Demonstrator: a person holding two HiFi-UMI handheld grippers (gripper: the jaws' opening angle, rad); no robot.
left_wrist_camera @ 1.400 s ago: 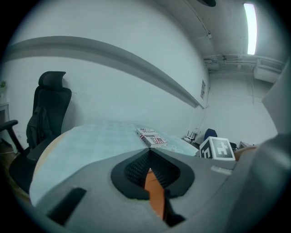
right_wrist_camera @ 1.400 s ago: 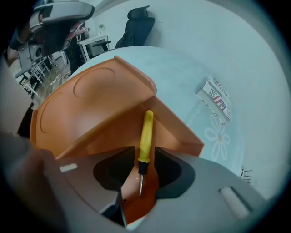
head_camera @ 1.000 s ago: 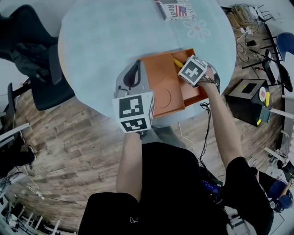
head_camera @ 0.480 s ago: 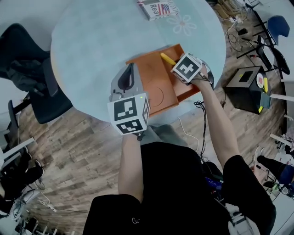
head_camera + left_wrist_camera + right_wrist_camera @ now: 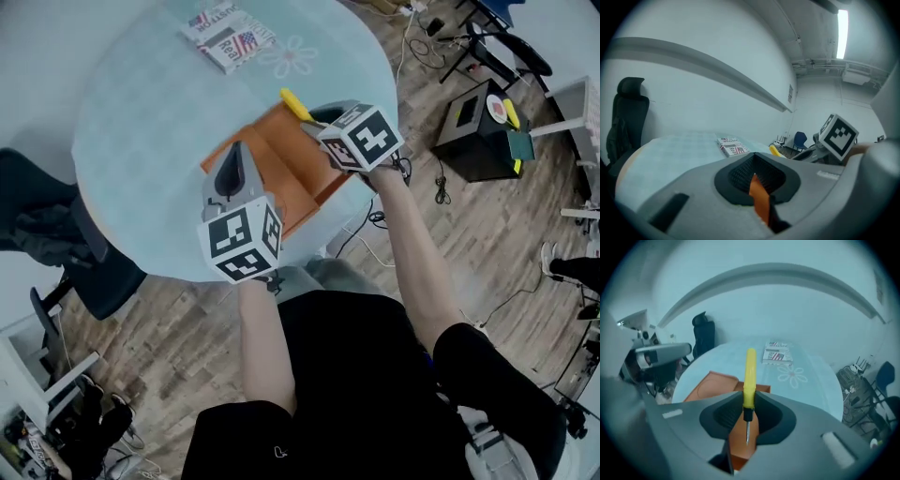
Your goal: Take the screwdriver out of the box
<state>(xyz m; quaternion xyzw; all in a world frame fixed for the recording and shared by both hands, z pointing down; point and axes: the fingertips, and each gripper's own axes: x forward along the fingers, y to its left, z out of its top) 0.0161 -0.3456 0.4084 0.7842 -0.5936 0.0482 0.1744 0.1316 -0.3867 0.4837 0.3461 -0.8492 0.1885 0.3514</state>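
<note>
An orange box (image 5: pixel 267 169) lies open on the round table (image 5: pixel 141 122), near its front edge. My right gripper (image 5: pixel 316 122) hangs above the box's far right corner, shut on a screwdriver (image 5: pixel 294 103). In the right gripper view the yellow handle (image 5: pixel 749 376) sticks up between the jaws, and the thin metal tip points down toward the box (image 5: pixel 715 385). My left gripper (image 5: pixel 234 159) sits at the box's left side. In the left gripper view its jaws (image 5: pixel 757 180) are closed on an orange edge of the box (image 5: pixel 759 199).
A book with a flag print (image 5: pixel 225 36) lies at the table's far side beside a flower print (image 5: pixel 291 58). A black chair (image 5: pixel 56 234) stands left of the table. A black case (image 5: pixel 478 117) and cables lie on the wooden floor at right.
My right gripper has risen and rolled, carrying the screwdriver up out of the box. The left gripper has shifted a little while staying at the box's left side.
</note>
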